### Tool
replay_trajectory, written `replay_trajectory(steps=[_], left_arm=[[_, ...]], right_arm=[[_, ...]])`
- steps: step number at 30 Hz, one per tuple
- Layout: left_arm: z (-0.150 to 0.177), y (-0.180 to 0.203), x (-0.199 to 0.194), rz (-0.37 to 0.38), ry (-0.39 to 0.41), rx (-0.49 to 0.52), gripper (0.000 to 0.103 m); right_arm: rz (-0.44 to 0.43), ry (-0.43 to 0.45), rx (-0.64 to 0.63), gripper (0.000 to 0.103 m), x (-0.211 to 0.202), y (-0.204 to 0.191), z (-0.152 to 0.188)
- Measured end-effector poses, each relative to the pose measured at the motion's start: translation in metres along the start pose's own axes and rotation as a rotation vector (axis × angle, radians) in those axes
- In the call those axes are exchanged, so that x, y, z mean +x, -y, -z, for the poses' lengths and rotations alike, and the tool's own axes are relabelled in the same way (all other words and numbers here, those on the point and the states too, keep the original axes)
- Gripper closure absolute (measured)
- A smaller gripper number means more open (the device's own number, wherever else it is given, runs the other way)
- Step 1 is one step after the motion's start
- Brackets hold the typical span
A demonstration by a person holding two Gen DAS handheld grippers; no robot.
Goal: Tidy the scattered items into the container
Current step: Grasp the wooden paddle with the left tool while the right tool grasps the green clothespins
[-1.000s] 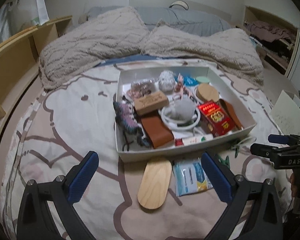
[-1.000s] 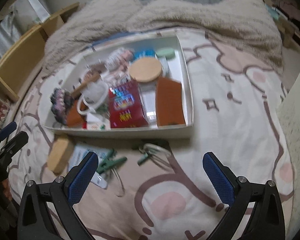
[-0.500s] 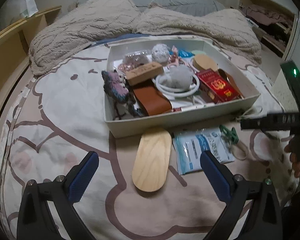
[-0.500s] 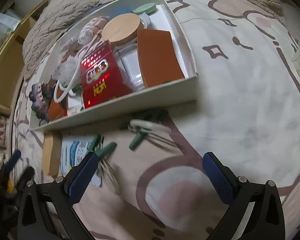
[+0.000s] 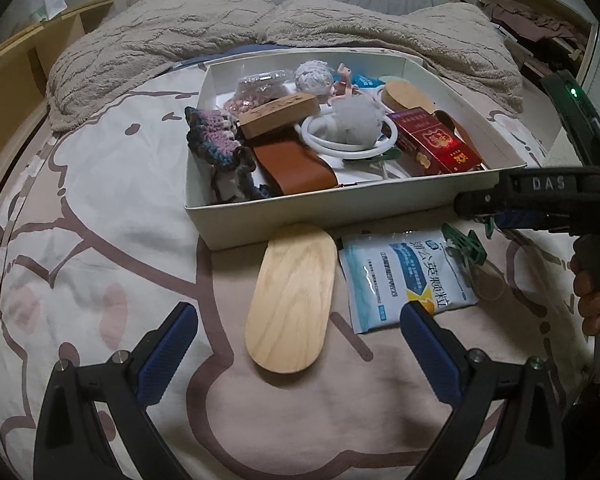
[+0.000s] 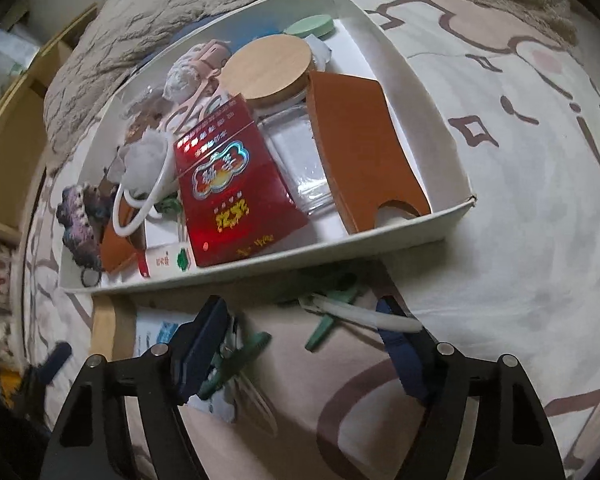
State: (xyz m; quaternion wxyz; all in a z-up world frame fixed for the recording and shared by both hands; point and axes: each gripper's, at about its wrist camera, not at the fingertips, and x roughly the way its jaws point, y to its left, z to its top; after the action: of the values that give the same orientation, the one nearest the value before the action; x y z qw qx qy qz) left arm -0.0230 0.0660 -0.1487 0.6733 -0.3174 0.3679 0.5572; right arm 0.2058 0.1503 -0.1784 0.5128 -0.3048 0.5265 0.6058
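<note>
The right gripper (image 6: 300,332) has been lowered, jaws closing (nothing pinched) around green clips (image 6: 328,320) beside the box (image 6: 380,244).

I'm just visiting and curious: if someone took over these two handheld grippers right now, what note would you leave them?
Left gripper: open, empty, above the oval wooden board.
Right gripper: jaws closing, nothing gripped, green clips between them.
White box: already holds many items.
Left on the bed, in front of the box: board, blue-white packet, clips.
</note>
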Motion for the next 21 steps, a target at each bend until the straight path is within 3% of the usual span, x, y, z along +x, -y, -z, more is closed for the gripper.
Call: replay_trajectory(steps=[8,10,15,21], left_arm=[[0.003,-0.002,0.003,0.011,-0.006,-0.005,0.002],[0.002,-0.003,0.004,0.019,-0.009,-0.009,0.011],[0.000,-0.006,0.008,0.021,-0.019,-0.022,0.021],[-0.001,-0.006,0.017,0.026,-0.050,-0.024,0.041]], right_arm=[[0.026,0.020,-0.006,0.045,-0.001,0.002,0.001],[0.039,0.018,-0.019,0.055,-0.002,0.004,0.002],[0.012,-0.002,-0.028,0.065,-0.005,0.009,0.003],[-0.002,-0.016,-0.070,0.067,-0.009,0.006,0.009]])
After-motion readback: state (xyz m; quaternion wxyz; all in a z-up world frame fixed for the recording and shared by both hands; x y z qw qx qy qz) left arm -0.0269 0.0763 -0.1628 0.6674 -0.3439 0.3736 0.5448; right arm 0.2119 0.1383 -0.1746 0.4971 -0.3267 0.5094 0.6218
